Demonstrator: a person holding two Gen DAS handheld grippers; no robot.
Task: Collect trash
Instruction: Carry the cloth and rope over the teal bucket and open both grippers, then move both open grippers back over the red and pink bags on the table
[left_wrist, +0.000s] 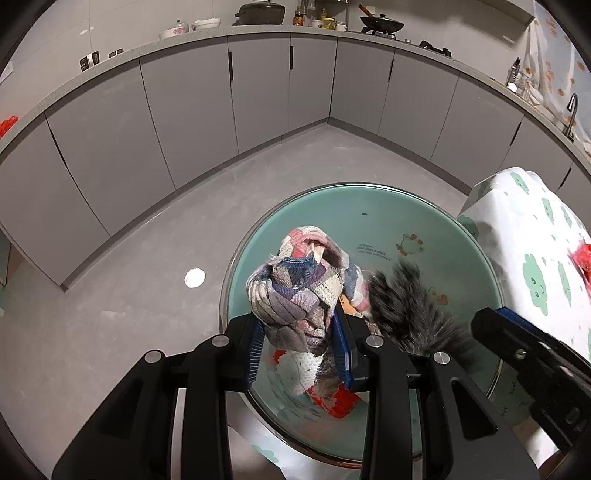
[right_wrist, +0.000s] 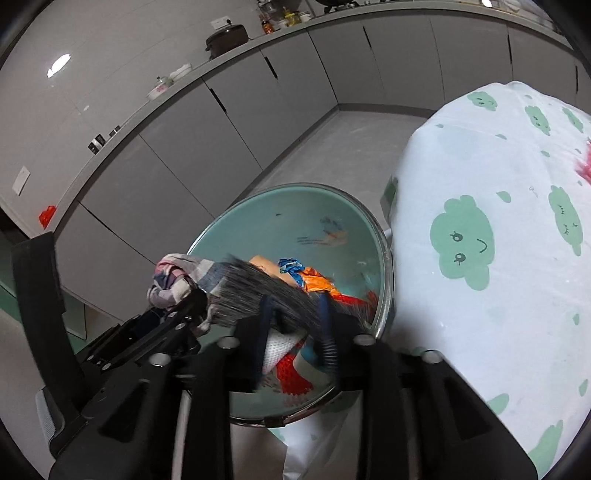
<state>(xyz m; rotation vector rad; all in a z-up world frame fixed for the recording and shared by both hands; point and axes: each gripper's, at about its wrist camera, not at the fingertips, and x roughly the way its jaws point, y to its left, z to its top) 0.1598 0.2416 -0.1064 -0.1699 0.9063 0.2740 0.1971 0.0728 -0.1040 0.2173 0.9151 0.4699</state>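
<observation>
My left gripper (left_wrist: 300, 341) is shut on a crumpled checked cloth (left_wrist: 299, 288) and holds it over the teal trash bin (left_wrist: 424, 221). My right gripper (right_wrist: 295, 325) is shut on a grey furry piece (right_wrist: 255, 291), also over the bin (right_wrist: 295, 210); the fur shows in the left wrist view (left_wrist: 406, 314) beside the cloth. The cloth also shows in the right wrist view (right_wrist: 173, 277), held by the left gripper (right_wrist: 192, 299). Inside the bin lie red netting (left_wrist: 340, 402), white mesh (left_wrist: 306, 369), and orange and blue wrappers (right_wrist: 314, 277).
A table with a white cloth printed with green clouds (right_wrist: 480, 240) stands right of the bin, with something red (left_wrist: 581, 258) on it. Grey kitchen cabinets (left_wrist: 184, 103) line the walls beyond grey floor (left_wrist: 110, 314). A white disc (left_wrist: 194, 277) lies on the floor.
</observation>
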